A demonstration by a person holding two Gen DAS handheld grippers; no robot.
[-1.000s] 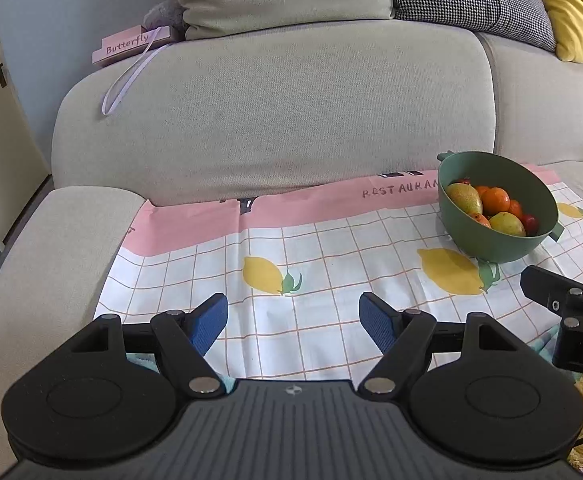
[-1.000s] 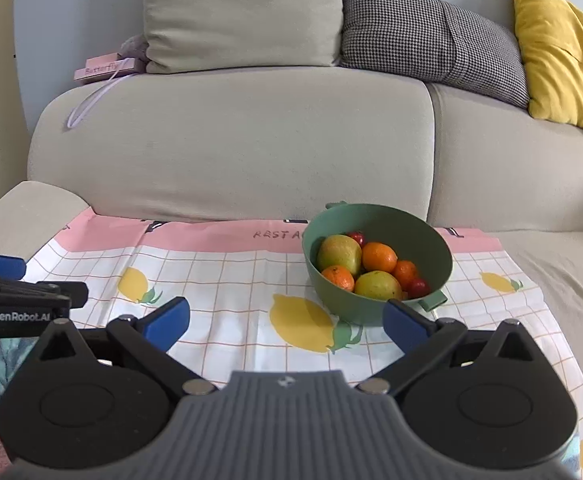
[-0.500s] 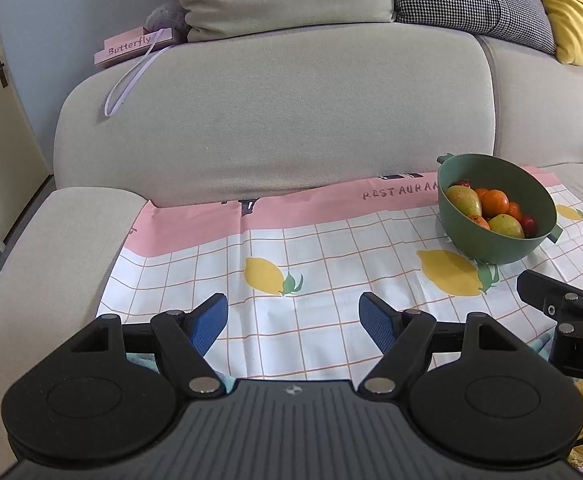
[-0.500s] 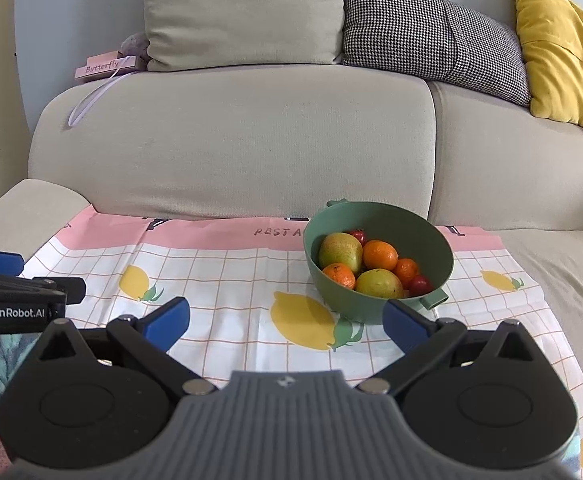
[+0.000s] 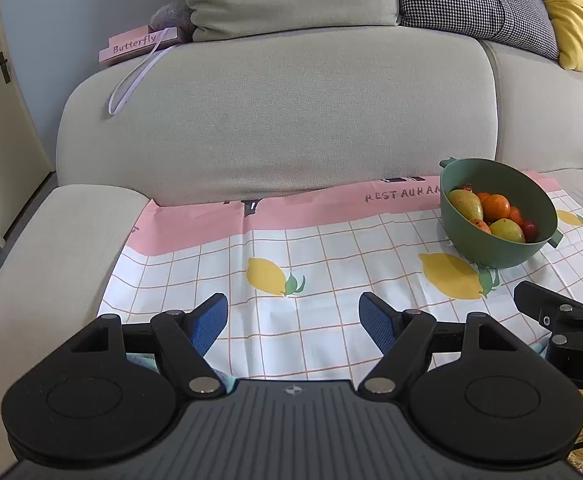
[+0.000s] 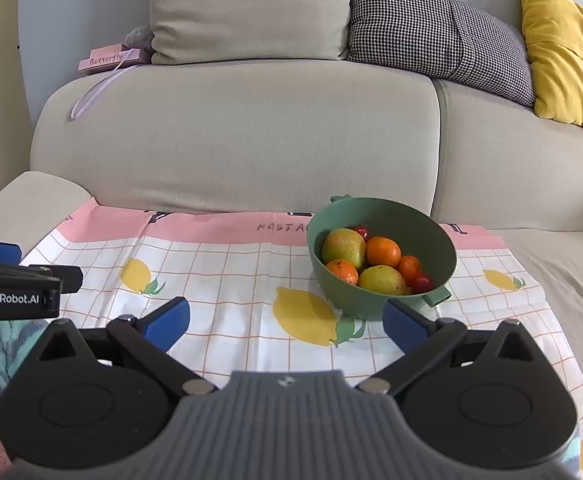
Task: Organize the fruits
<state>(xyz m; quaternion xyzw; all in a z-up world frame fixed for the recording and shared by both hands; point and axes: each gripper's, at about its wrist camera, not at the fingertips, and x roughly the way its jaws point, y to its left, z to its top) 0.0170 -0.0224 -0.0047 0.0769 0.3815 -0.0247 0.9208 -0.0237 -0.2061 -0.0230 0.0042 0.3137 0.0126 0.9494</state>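
While the big sofa holds a lemon cloth, the green bowl sits on it, full of fruit; the left gripper and right gripper are both spread wide, holding nothing

One green bowl on the seat. Inside it: two yellow-green pears, three oranges, and two small red fruits; anything lying beneath these cannot be counted. One checked cloth under the bowl, showing four printed lemons in the right wrist view. Three cushions on the sofa back: one beige, one houndstooth, one yellow. One pink box. Two grippers, the left and the right.
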